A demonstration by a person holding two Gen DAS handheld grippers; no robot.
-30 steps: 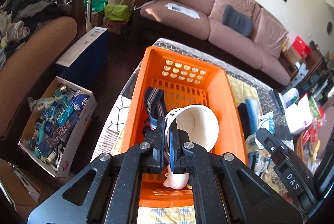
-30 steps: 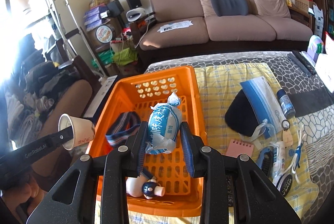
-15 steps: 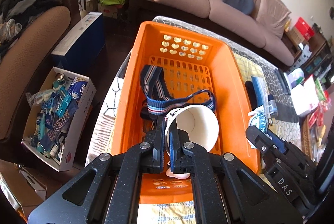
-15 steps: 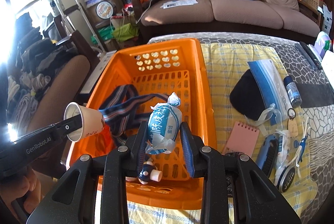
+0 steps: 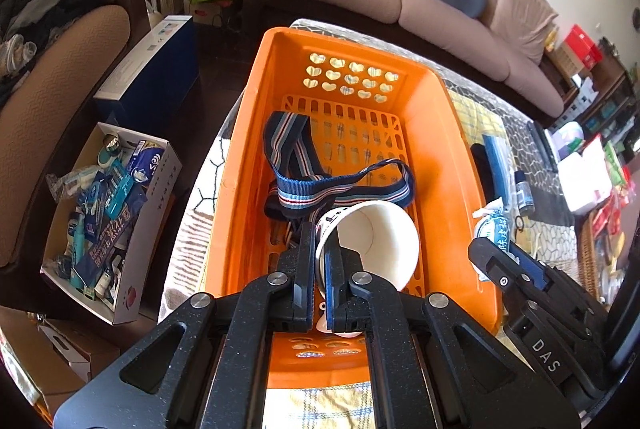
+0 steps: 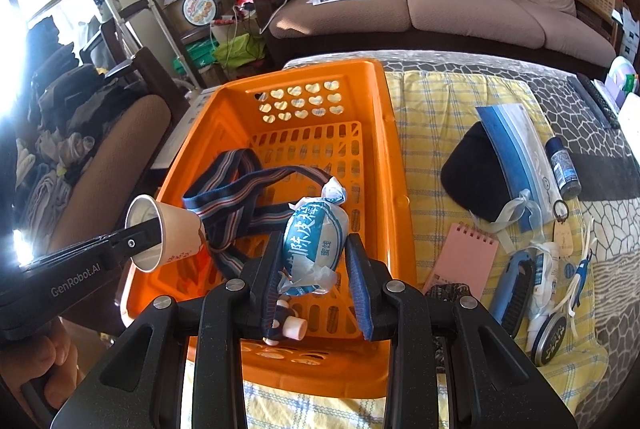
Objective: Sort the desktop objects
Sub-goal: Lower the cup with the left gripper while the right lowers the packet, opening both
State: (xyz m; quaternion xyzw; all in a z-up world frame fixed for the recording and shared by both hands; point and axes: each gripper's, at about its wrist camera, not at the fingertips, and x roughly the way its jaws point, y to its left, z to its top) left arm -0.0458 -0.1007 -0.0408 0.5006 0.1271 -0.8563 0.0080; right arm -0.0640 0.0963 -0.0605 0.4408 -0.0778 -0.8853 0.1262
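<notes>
From the left wrist, the left claw (image 5: 319, 277) is pinched nearly closed on the rim wall of a white paper cup (image 5: 372, 241), one finger inside and one outside, the cup lying on its side above the orange basket (image 5: 444, 133). The cup is thin and light and would likely crumple under a hard squeeze, so the rim looks like the sensible place to hold it. The basket is stiff moulded plastic with a slotted floor and heart-shaped holes in its far wall. A striped woven strap (image 5: 304, 169) lies limp in it, soft and floppy. Beside the tabletop, a cardboard box (image 5: 132, 233) on the floor holds packets.

From the right wrist, the right claw (image 6: 314, 277) is narrowly parted and holds a soft blue-and-white packet (image 6: 314, 241) over the basket (image 6: 396, 165). The packet is a crinkly wrapper twisted at its end, light and yielding, probably slippery; the fat middle, where it is clamped, seems the safest hold. On the yellow checked cloth (image 6: 436, 117) lie a pink spiral notepad (image 6: 464, 257), a dark pouch (image 6: 476, 177) and a small bottle (image 6: 562, 165).
</notes>
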